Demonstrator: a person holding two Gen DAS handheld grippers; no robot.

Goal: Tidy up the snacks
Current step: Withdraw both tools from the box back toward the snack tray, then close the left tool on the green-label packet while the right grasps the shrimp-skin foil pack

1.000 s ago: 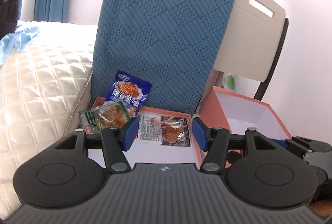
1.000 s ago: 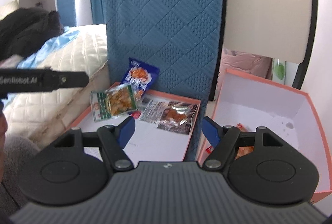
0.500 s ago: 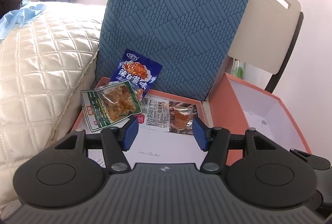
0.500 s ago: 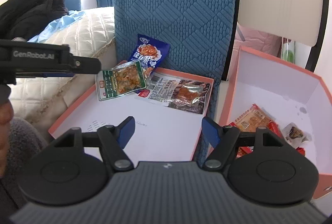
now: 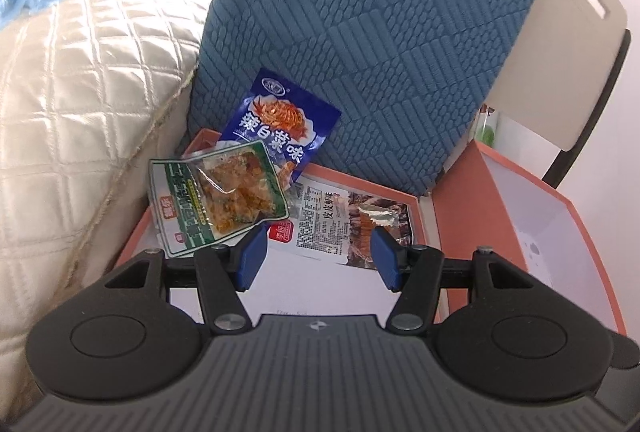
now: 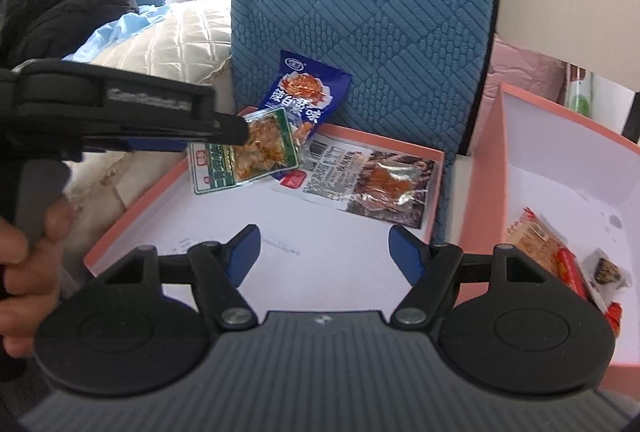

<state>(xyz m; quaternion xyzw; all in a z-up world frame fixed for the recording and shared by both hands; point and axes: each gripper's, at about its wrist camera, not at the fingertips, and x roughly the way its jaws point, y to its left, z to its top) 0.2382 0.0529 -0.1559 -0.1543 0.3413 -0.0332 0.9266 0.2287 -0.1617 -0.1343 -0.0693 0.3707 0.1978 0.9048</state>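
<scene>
Left gripper point(image 5: 316, 258) has dropped closer to the lid point(image 5: 425, 216) over the last sec, jaws spread, empty, aimed at the green pack point(image 5: 218, 205) w/ the blue pack point(image 5: 280, 135) behind. Right gripper point(image 6: 325, 252) also lower, spread, empty. Pickup looks imminent — snacks likely go into the box point(image 6: 560, 159).

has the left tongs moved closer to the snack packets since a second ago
Yes. In the right wrist view the left tongs now reach over the green packet, against the fixed blue cushion; earlier they stopped short of it.
</scene>
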